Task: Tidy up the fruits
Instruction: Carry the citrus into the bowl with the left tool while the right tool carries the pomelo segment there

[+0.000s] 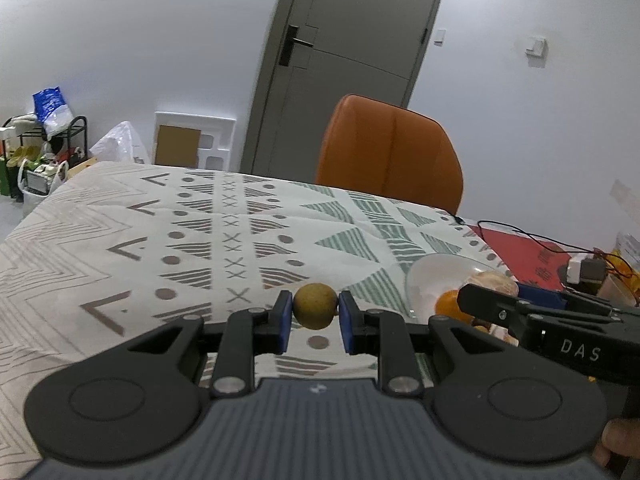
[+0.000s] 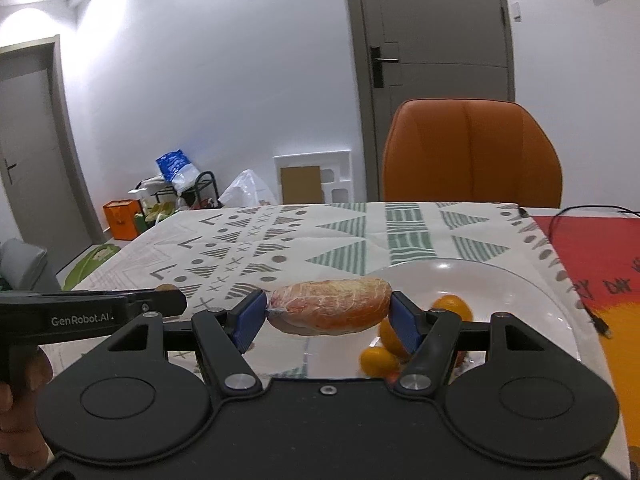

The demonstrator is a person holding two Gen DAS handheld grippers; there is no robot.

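My left gripper (image 1: 315, 316) is shut on a small round brownish-yellow fruit (image 1: 315, 306), held above the patterned tablecloth (image 1: 120, 240). My right gripper (image 2: 328, 312) is shut on a peeled orange segment wrapped in clear film (image 2: 330, 310), held over the near edge of a white plate (image 2: 500, 280). Small orange kumquats (image 2: 382, 356) lie on that plate behind the right finger. In the left wrist view the plate (image 1: 436, 272) is at the right, with the right gripper's body (image 1: 560, 328) across it. In the right wrist view the left gripper's body (image 2: 88, 314) reaches in from the left.
An orange chair (image 1: 388, 152) stands at the table's far side before a grey door (image 1: 352, 60). A red mat (image 2: 600, 256) with a black cable (image 1: 532, 236) covers the table's right part, with small boxes (image 1: 588, 270) on it. Bags and a rack (image 1: 48, 140) crowd the floor at left.
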